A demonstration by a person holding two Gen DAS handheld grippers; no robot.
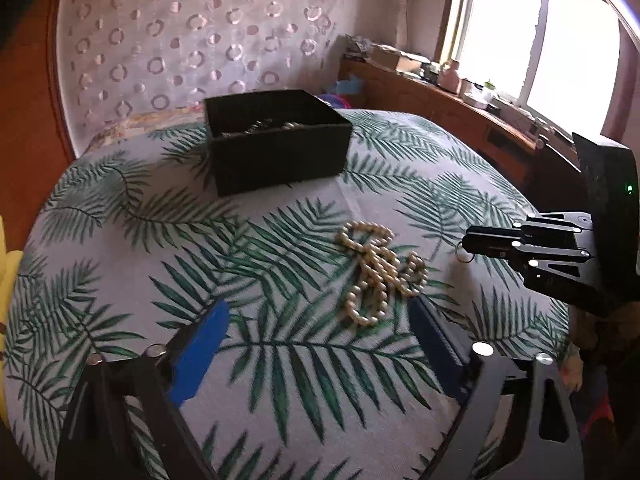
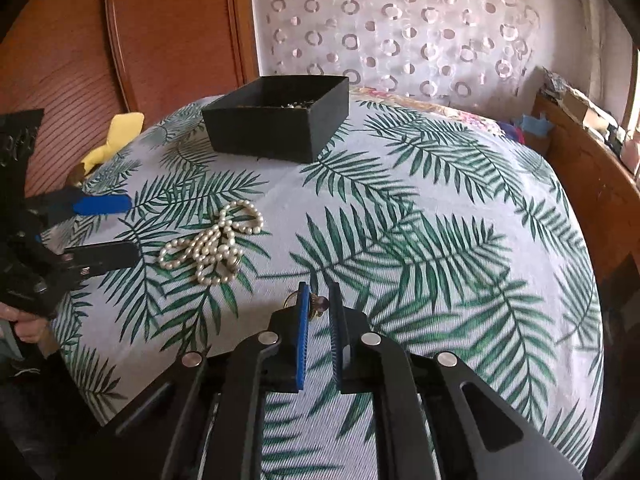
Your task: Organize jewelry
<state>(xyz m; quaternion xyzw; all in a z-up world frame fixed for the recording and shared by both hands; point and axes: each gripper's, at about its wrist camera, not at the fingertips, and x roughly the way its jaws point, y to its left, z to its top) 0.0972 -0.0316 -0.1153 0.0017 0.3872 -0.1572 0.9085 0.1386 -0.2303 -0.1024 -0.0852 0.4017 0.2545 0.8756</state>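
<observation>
A round table point(image 2: 460, 200) under a cloth printed with green palm fronds carries everything here. Going from its left side in the right wrist view: a yellow object point(image 2: 116, 136) (what it is cannot be told) lies at the far left edge. Next comes the left gripper point(image 2: 116, 230), reaching in from the left edge with a person's hand point(image 2: 28, 326) on its handle. Its jaws stand wide apart with nothing between them, one blue-padded finger toward the far side and one dark finger toward the near side. Just beside its fingertips lies a pearl necklace point(image 2: 212, 246), bunched in loops on the cloth in the table's left half, touching neither gripper.

Toward the far edge, a little left of the middle, sits an open black box point(image 2: 280, 128) with some jewellery inside it, only partly visible over the rim. Near the middle, toward the near edge, the right gripper point(image 2: 320, 300) has its fingers almost together, pinching a small ring point(image 2: 318, 305) with a purplish stone at the tips.

The left wrist view shows the necklace point(image 1: 378, 272) just ahead of the open left gripper point(image 1: 318, 316), near its right finger; the box point(image 1: 276, 148) stands beyond, and the right gripper point(image 1: 466, 246) comes in from the right edge with a metal ring point(image 1: 464, 252) hanging at its tips.
</observation>
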